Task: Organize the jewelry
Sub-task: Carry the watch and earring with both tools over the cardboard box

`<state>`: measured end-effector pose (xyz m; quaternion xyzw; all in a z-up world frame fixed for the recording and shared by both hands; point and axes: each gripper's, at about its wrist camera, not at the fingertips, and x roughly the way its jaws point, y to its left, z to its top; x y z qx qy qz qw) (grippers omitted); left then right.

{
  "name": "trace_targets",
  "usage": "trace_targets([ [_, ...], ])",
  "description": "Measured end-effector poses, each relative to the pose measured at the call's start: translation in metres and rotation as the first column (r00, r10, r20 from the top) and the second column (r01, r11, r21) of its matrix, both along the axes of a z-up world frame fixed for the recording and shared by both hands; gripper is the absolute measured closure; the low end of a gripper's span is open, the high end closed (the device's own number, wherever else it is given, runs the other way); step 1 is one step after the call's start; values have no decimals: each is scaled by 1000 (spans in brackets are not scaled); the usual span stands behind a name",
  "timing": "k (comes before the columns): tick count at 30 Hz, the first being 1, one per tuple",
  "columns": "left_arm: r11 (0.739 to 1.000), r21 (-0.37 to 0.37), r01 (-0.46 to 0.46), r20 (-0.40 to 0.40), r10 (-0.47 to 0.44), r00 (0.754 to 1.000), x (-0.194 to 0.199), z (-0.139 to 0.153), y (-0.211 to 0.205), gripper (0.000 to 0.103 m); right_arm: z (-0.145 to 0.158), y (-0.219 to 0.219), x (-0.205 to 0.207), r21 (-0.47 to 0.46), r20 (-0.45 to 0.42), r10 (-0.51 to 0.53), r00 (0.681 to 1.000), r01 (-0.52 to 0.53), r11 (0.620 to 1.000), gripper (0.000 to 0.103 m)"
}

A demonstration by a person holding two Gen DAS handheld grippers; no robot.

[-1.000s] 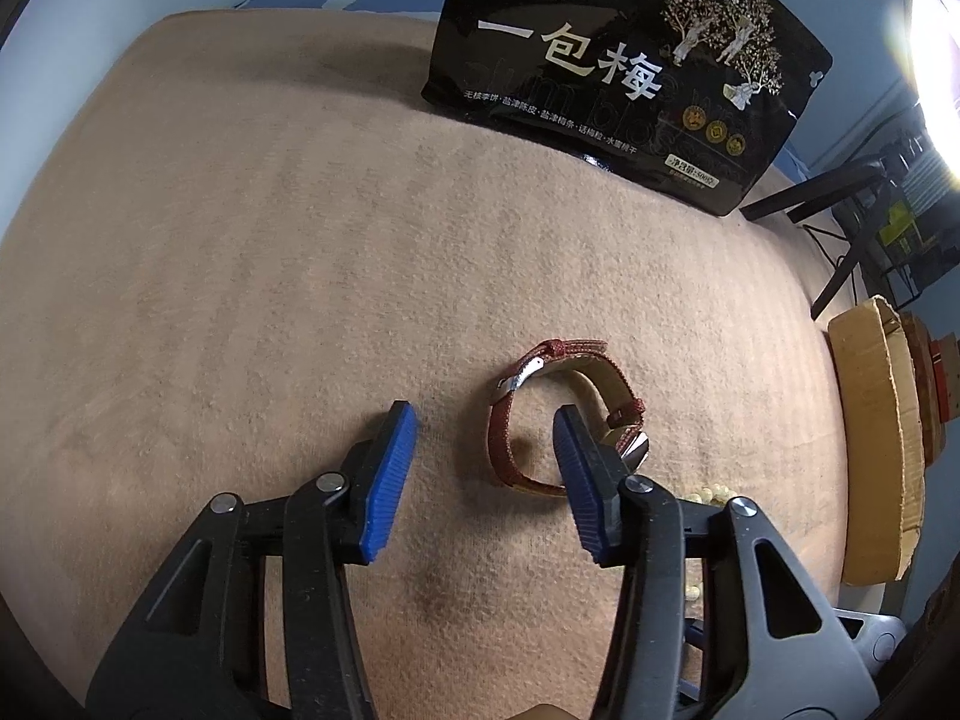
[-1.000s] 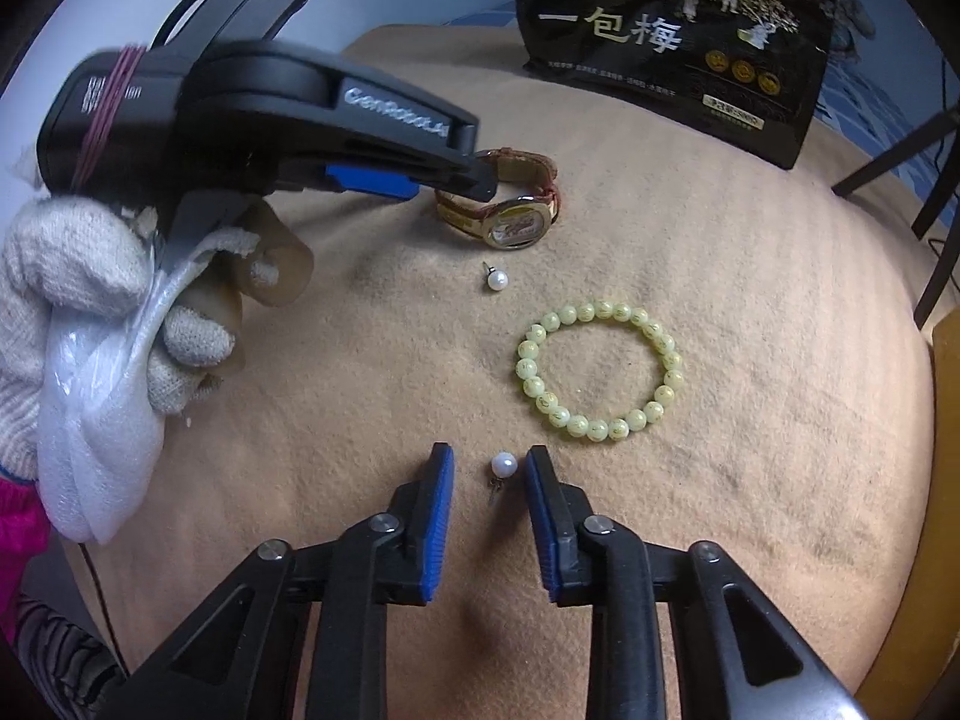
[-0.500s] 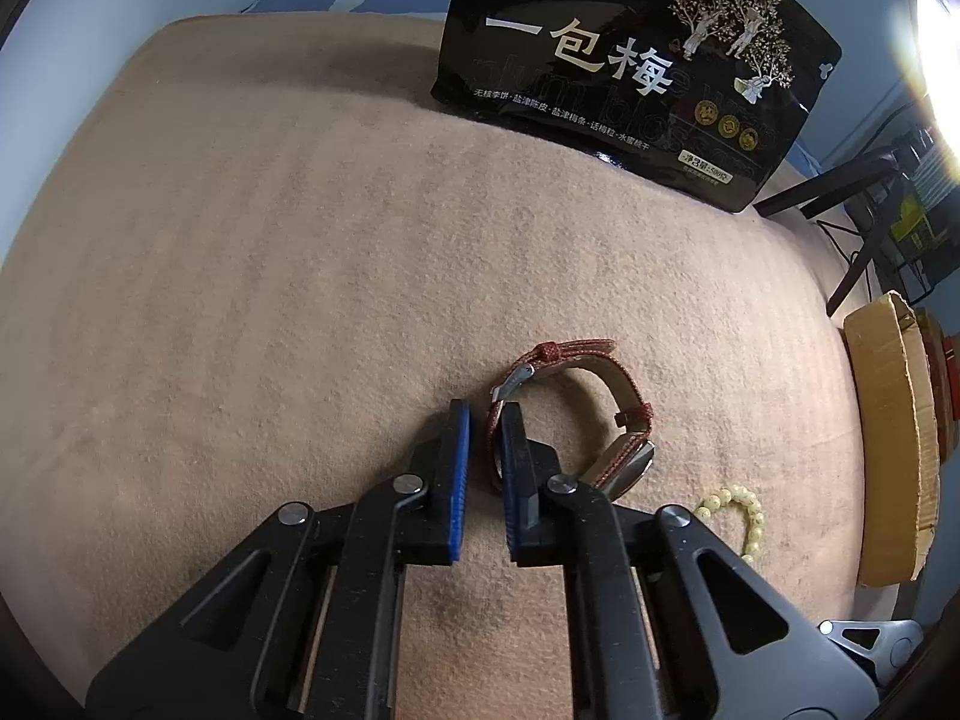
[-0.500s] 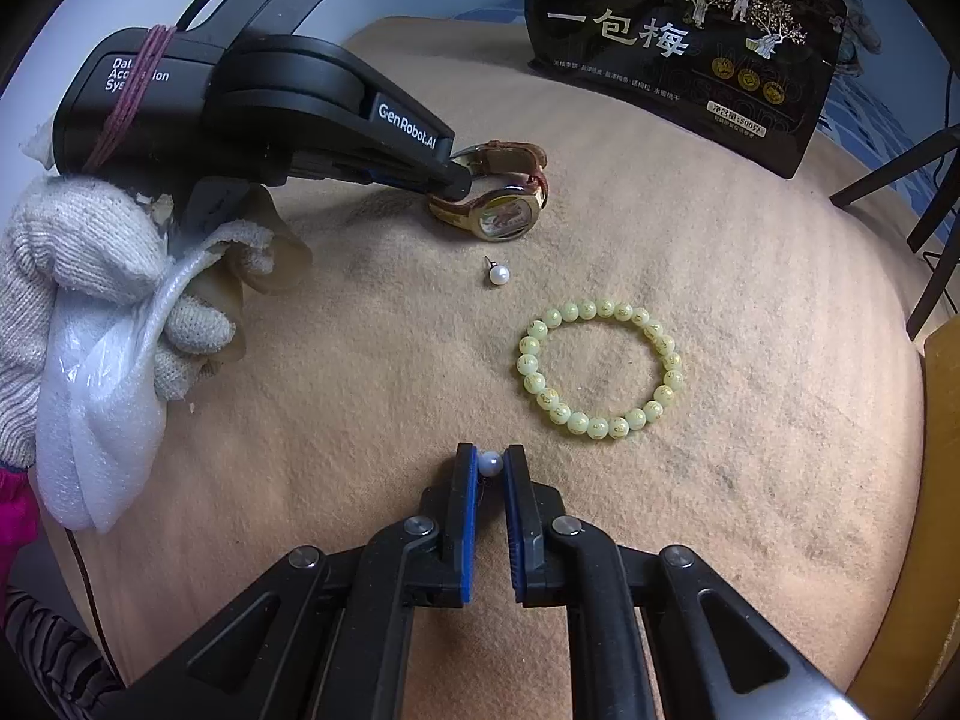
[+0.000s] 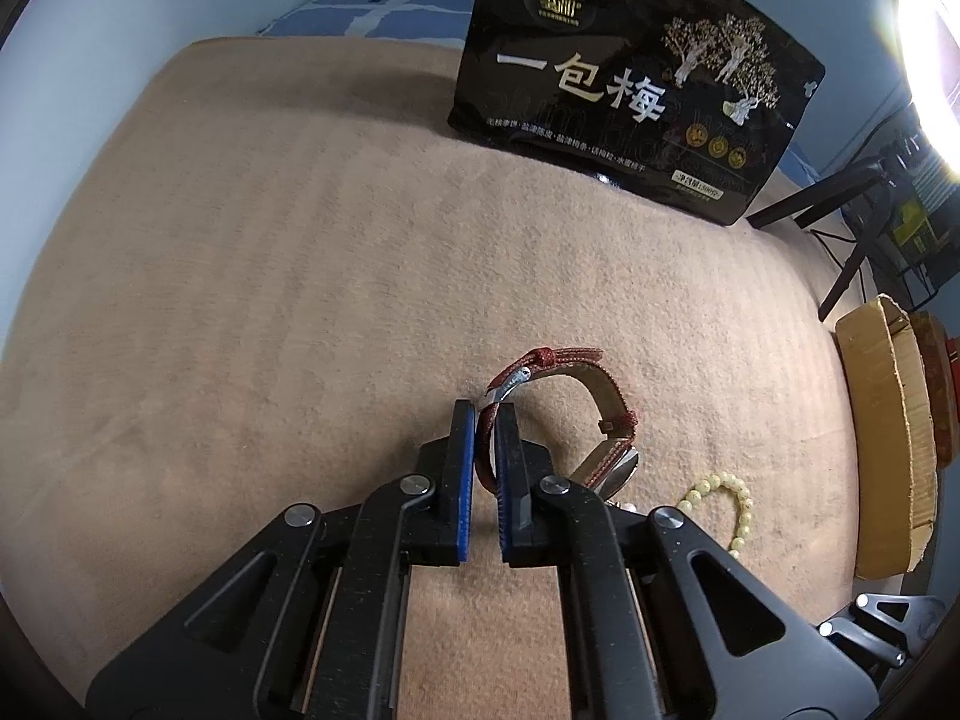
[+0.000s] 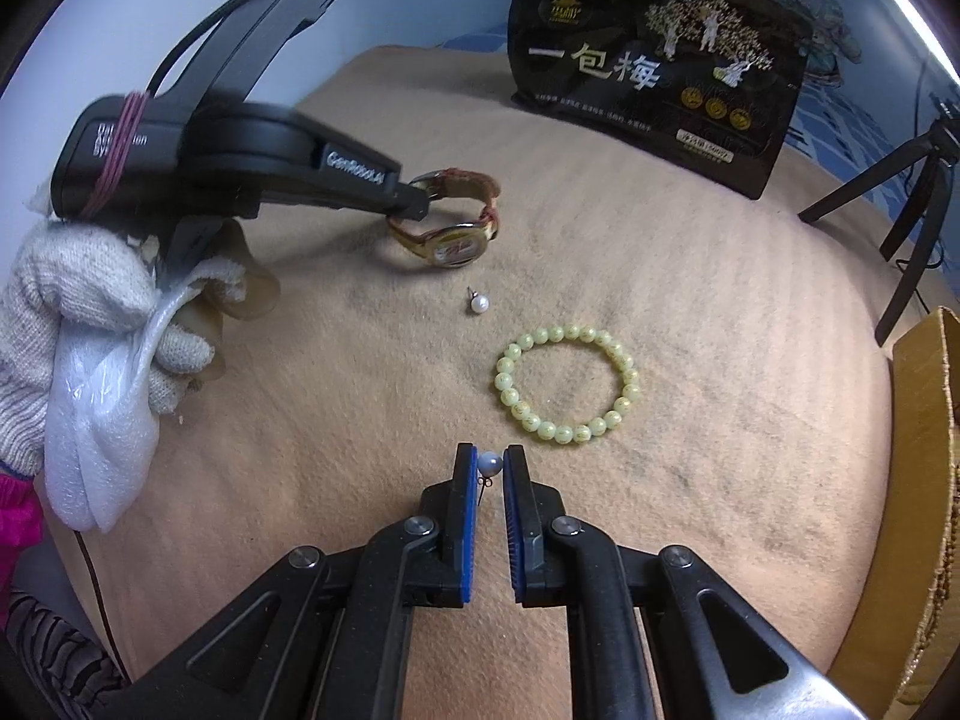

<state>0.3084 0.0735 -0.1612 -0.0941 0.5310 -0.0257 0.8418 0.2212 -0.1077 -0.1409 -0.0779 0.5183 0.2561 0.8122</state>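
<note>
Reddish-brown leather strap, gold case, pale dial: that's the watch (image 6: 447, 222), sitting on the tan blanket (image 5: 270, 276) with its strap looped up. Your left gripper (image 5: 485, 420) is pinched tight on the strap near the buckle. Your right gripper (image 6: 489, 463) is pinching a pearl stud earring (image 6: 489, 464) right at the tips, with its post pointing down between the blue pads.

Only the right wrist view shows the second pearl earring (image 6: 479, 303) lying loose just below the watch, the whole green bead bracelet (image 6: 567, 384) beside it, plus your gloved left hand (image 6: 90, 324) on the handle. The left view only catches a bit of that bracelet, but shows the buckle up close.

For writing: the black snack bag (image 6: 654, 66) at the back reads "一包梅", and the left tool's body says "GenRobot.AI". The smaller print is too tiny for me to read.
</note>
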Motion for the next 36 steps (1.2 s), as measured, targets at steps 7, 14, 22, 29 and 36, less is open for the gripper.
trace_targets([
  [7,1000,-5,11,33,-11,999,-10,18,-3,99,18,-10,-4,11,28,-19,999,19,1000,97],
  [14,999,-15,46,64,-45,997,-20,36,-22,99,35,-31,-3,31,56,-67,996,65,997,97],
  [22,994,-29,104,93,-101,991,-27,54,-55,99,54,-69,-2,60,89,-143,986,138,989,97],
  [29,986,-35,164,110,-159,981,-32,64,-92,99,70,-115,-1,96,110,-231,967,221,971,97],
  [36,971,-41,235,121,-229,966,-39,71,-136,99,82,-162,1,142,126,-329,936,311,940,97],
])
